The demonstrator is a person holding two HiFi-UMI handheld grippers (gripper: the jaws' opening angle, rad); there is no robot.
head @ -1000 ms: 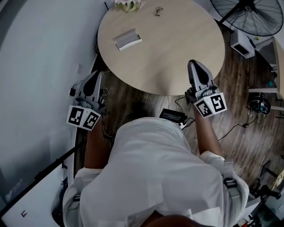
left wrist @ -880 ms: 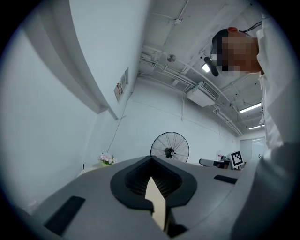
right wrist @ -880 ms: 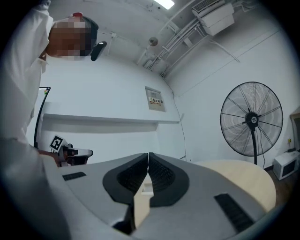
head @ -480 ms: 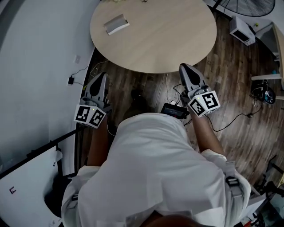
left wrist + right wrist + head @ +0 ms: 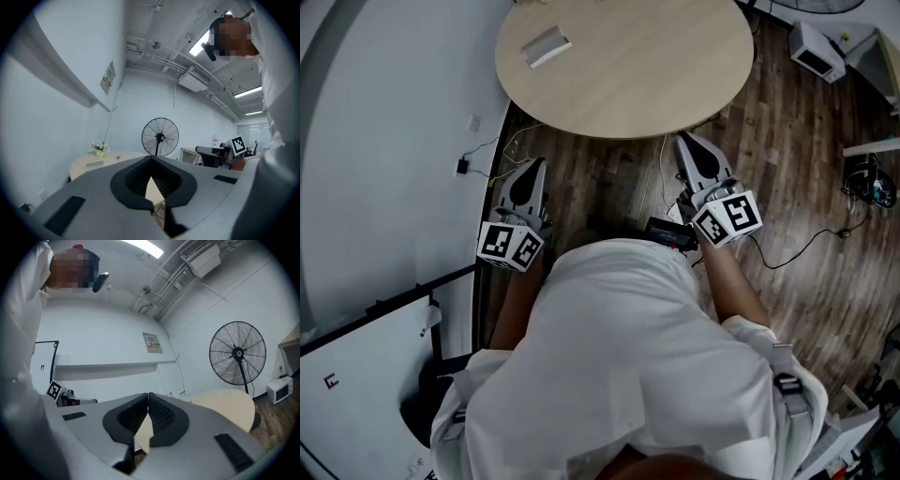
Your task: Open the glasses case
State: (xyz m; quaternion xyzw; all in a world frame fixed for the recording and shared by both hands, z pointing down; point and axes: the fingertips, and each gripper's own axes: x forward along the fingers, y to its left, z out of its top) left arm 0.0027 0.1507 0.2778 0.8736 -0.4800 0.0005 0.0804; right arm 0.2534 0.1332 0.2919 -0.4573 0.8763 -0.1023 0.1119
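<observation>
The grey glasses case [image 5: 546, 45] lies shut on the far left part of the round pale wooden table [image 5: 647, 66]. In the left gripper view the glasses case [image 5: 94, 165] shows small on the table top [image 5: 82, 165], near a flower pot [image 5: 99, 150]. My left gripper [image 5: 538, 163] hangs over the floor, short of the table's near left edge, jaws shut and empty. My right gripper [image 5: 681, 139] sits just below the table's near edge, also shut on nothing. Their tips meet in the left gripper [image 5: 151, 157] and the right gripper [image 5: 148, 393] views.
A white wall [image 5: 384, 122] runs close on the left, with a white board [image 5: 356, 366] low down. A black box [image 5: 668, 232] and cables lie on the wooden floor. A white appliance [image 5: 816, 39] stands at the right; a standing fan [image 5: 237, 354] rises beyond the table.
The person has stepped back: the table has slid up and away in the head view. Both grippers have come off the table's edge to hang over the floor, still shut.
</observation>
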